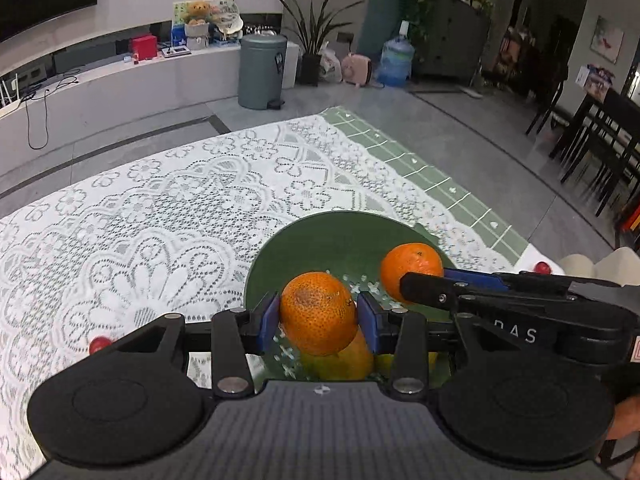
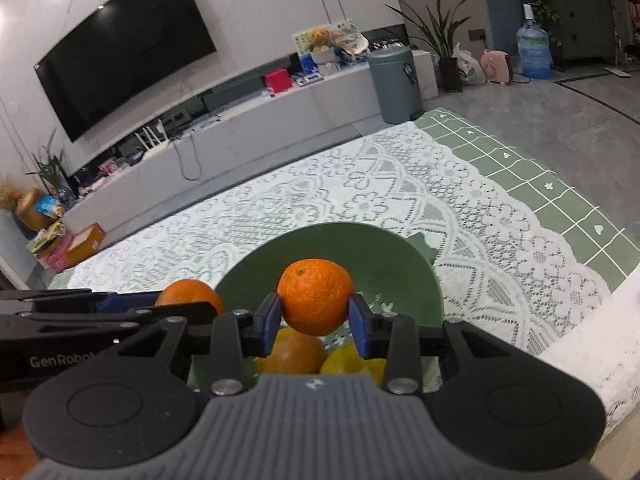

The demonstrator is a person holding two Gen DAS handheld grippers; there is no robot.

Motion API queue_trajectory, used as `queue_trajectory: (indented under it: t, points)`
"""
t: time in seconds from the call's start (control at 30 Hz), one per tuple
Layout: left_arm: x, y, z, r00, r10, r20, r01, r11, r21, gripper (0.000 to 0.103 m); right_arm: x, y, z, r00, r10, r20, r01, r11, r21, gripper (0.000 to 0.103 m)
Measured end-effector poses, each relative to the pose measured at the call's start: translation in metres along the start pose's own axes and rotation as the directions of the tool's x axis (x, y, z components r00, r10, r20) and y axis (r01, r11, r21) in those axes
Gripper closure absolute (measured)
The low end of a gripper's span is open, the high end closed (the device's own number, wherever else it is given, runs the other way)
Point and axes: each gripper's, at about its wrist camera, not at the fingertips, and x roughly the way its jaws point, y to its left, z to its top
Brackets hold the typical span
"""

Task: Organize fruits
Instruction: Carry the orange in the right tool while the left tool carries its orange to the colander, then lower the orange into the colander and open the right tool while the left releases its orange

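Observation:
My left gripper [image 1: 318, 314] is shut on a speckled orange [image 1: 316, 312], held over the near side of a green bowl [image 1: 320, 236]. My right gripper [image 2: 314, 312] is shut on a smoother orange [image 2: 316, 296] above the same green bowl [image 2: 392, 264]. In the left wrist view the right gripper [image 1: 420, 280] comes in from the right with its orange [image 1: 408, 266]. In the right wrist view the left gripper's orange [image 2: 188, 294] shows at the left behind black fingers. In the bowl below lie an orange fruit [image 2: 294, 354] and a yellow fruit [image 2: 352, 362].
The bowl stands on a white lace cloth [image 1: 160, 208] over a green checked cover [image 2: 540, 176]. Small red fruits lie on the cloth at left [image 1: 99, 344] and at far right [image 1: 543, 267]. A grey bin [image 1: 262, 70] and dark chairs [image 1: 600, 140] stand on the floor beyond.

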Motion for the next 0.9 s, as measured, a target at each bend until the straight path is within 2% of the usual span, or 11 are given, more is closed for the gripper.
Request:
queue_trajectory:
  t: [0.13,0.2,0.33,0.7,0.9]
  points:
    - [0.022,0.007,0.008,0.999,-0.001,-0.042,0.001,1.0,0.001,0.056,0.021,-0.007,0.008,0.998,-0.05,-0.041,0.051,0.998,0.021,0.069]
    - [0.031,0.007,0.011,0.998,-0.003,-0.068,0.004,1.0,0.006,0.056,0.032,-0.012,0.01,0.995,-0.059,-0.079,0.062,0.997,0.037,0.074]
    - [0.048,0.005,0.014,0.993,-0.006,-0.117,0.009,1.0,0.024,0.056,0.041,-0.015,0.011,0.994,-0.056,-0.094,0.061,0.997,0.051,0.073]
    - [0.074,0.012,0.015,0.986,-0.001,-0.169,0.0,1.0,-0.005,0.056,0.055,-0.023,0.013,0.994,0.009,-0.111,0.004,0.993,0.121,0.074]
    - [0.079,0.008,0.017,0.984,0.025,-0.174,-0.021,0.999,0.027,0.056,0.055,-0.033,0.013,0.994,0.04,-0.104,-0.019,0.981,0.192,0.072]
